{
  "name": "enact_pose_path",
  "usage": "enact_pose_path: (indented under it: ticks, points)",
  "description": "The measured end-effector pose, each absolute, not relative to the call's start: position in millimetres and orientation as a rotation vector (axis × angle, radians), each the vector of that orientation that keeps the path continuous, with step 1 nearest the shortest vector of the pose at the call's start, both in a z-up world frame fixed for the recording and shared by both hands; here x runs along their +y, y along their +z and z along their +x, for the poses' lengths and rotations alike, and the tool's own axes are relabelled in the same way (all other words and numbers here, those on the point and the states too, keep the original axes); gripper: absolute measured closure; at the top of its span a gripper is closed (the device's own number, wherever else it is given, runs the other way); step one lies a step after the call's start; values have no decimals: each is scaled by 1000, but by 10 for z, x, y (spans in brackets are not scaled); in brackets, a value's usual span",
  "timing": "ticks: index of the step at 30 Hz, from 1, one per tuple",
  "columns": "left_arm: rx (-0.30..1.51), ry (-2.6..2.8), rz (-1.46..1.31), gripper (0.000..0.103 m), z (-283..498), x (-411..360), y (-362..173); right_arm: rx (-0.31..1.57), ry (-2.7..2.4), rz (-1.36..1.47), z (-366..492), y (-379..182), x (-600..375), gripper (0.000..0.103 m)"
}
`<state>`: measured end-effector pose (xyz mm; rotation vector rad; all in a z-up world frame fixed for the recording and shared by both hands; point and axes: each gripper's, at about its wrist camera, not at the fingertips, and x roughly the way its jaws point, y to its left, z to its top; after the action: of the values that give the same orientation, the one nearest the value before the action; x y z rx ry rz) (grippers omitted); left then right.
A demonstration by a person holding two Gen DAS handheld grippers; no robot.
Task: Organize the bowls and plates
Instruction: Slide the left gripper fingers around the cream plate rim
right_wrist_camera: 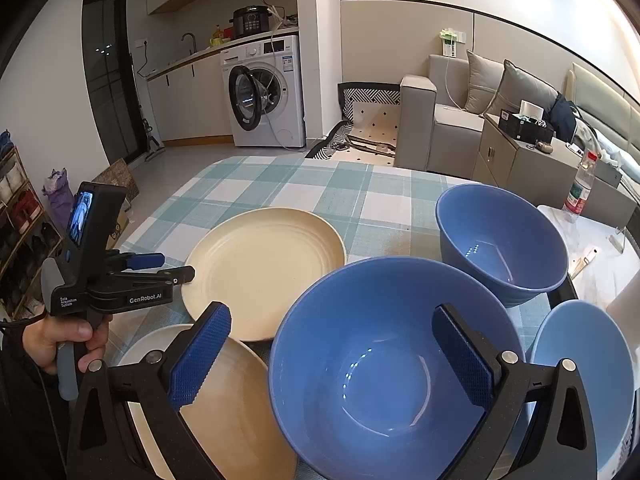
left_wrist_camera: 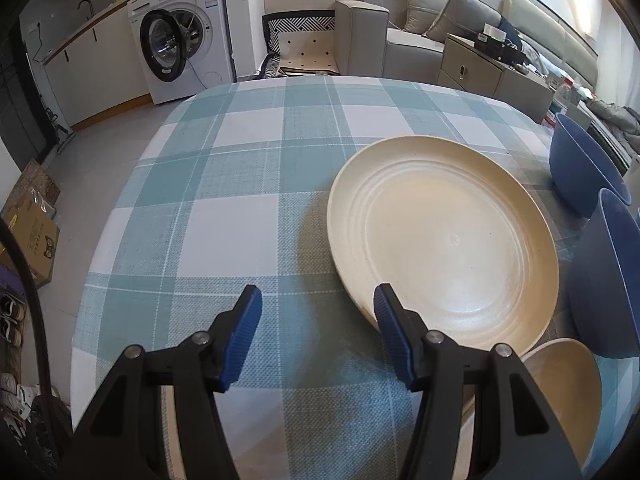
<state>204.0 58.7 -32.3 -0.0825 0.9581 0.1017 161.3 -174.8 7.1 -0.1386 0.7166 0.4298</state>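
A large cream plate (left_wrist_camera: 444,240) lies on the checked tablecloth; it also shows in the right wrist view (right_wrist_camera: 264,268). My left gripper (left_wrist_camera: 318,312) is open, its right finger at the plate's near left rim; it shows from the side in the right wrist view (right_wrist_camera: 176,274). My right gripper (right_wrist_camera: 332,354) is open and empty above a dark blue bowl (right_wrist_camera: 384,372). A second dark blue bowl (right_wrist_camera: 500,236) stands behind it. A light blue bowl (right_wrist_camera: 588,376) is at the right. A cream bowl (right_wrist_camera: 228,412) sits at the near left, also in the left wrist view (left_wrist_camera: 564,392).
The table with the checked cloth (left_wrist_camera: 240,184) has its left edge over the floor. A water bottle (right_wrist_camera: 580,184) stands on a white side table at the right. A washing machine (right_wrist_camera: 264,96), a sofa (right_wrist_camera: 452,120) and a cabinet (right_wrist_camera: 516,156) stand beyond the table.
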Motion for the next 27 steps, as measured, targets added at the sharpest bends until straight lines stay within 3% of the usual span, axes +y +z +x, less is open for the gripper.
enact_pose_path:
  ticks: [27]
  points:
    - [931, 105, -146, 45, 1611, 988, -345, 739, 475, -199, 1670, 113, -1198, 1]
